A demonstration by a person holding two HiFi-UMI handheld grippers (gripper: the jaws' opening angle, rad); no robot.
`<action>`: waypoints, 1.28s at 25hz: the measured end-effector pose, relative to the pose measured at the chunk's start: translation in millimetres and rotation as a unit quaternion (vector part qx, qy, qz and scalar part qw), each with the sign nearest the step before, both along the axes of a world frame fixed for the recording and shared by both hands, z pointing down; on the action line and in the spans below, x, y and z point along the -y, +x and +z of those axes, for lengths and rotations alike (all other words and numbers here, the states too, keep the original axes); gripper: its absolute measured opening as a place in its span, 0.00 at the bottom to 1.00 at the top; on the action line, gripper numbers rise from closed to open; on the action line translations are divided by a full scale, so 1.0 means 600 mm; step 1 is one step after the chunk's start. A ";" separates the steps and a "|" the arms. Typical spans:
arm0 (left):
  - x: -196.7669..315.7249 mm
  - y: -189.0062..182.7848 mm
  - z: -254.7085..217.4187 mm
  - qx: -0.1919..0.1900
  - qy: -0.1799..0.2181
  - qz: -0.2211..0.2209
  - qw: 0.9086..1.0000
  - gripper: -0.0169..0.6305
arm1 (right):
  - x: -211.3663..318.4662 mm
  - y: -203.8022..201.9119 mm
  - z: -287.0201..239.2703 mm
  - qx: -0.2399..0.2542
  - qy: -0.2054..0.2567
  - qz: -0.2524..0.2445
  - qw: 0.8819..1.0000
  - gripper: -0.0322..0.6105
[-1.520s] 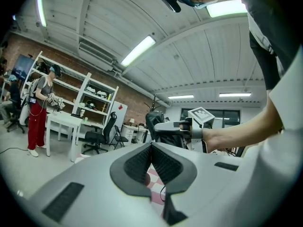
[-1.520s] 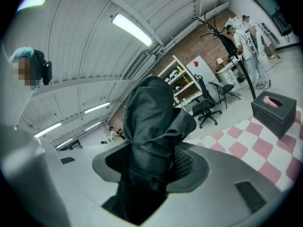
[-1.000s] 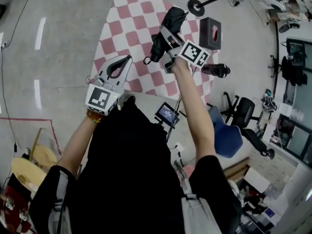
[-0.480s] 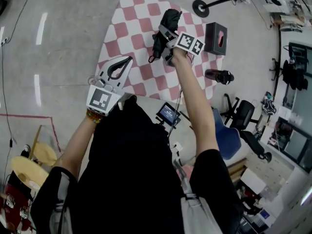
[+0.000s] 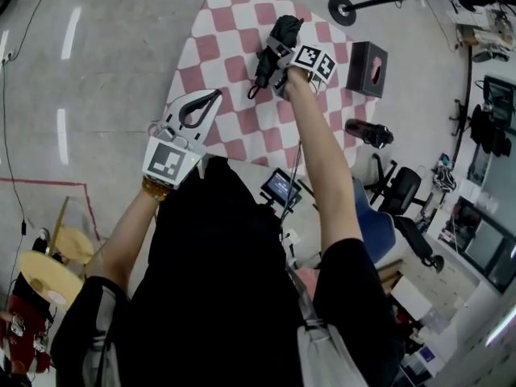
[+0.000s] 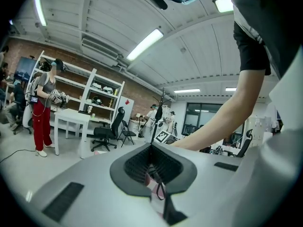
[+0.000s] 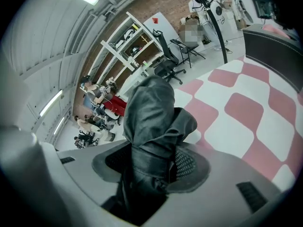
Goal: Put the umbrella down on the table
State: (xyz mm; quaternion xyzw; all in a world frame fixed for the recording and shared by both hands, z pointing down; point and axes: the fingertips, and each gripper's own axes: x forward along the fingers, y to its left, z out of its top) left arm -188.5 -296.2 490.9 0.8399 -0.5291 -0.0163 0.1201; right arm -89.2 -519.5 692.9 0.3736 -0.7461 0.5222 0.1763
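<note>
A folded black umbrella (image 5: 280, 37) hangs over the red-and-white checked table (image 5: 211, 48), its strap loop dangling at the lower end. My right gripper (image 5: 274, 55) is shut on it around the middle. In the right gripper view the umbrella's (image 7: 152, 117) wrinkled black fabric fills the gap between the jaws of the right gripper (image 7: 150, 174), with the checked cloth (image 7: 246, 112) below. My left gripper (image 5: 211, 97) stays at the table's near left edge. Its jaws are shut, tips touching, and they hold nothing. In the left gripper view the left gripper (image 6: 152, 148) points toward the room.
A black tissue box (image 5: 367, 57) stands at the table's right side, and a dark bottle (image 5: 368, 132) lies near its right corner. A lamp stand's round base (image 5: 344, 10) rests at the far edge. A small screen (image 5: 279, 188) and an office chair (image 5: 397, 185) are beside the table.
My right gripper has carried the umbrella farther out over the table. The left gripper has barely moved.
</note>
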 end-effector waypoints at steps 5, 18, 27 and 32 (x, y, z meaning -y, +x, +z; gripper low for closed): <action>0.002 -0.007 0.012 0.002 -0.009 0.003 1.000 0.05 | 0.005 -0.007 0.031 0.001 -0.020 0.017 1.000 0.40; 0.013 -0.042 0.041 0.001 -0.028 -0.013 1.000 0.05 | 0.014 0.002 0.104 -0.053 -0.042 0.021 0.997 0.41; 0.013 -0.056 0.047 0.003 -0.033 -0.020 0.999 0.05 | 0.014 0.000 0.110 -0.066 -0.039 0.014 0.997 0.41; 0.012 -0.048 0.045 0.002 -0.031 -0.014 0.999 0.05 | 0.012 0.003 0.106 -0.068 -0.045 0.011 0.997 0.42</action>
